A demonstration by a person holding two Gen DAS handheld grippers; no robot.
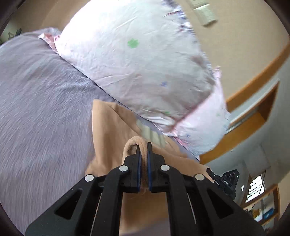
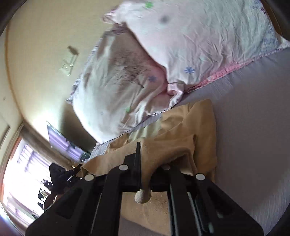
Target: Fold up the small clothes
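From my right wrist feed, tan garment [image 2: 163, 148] drapes over my right gripper's [image 2: 145, 163] right finger, hiding it, and the pillows [image 2: 208, 45] are motion-blurred.

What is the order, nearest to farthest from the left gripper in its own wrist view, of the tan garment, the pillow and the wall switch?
1. Tan garment: pinched between the left gripper's fingers.
2. Pillow: beyond the garment, ahead on the purple bedsheet.
3. Wall switch: farthest, on the wall behind the pillow, upper right.
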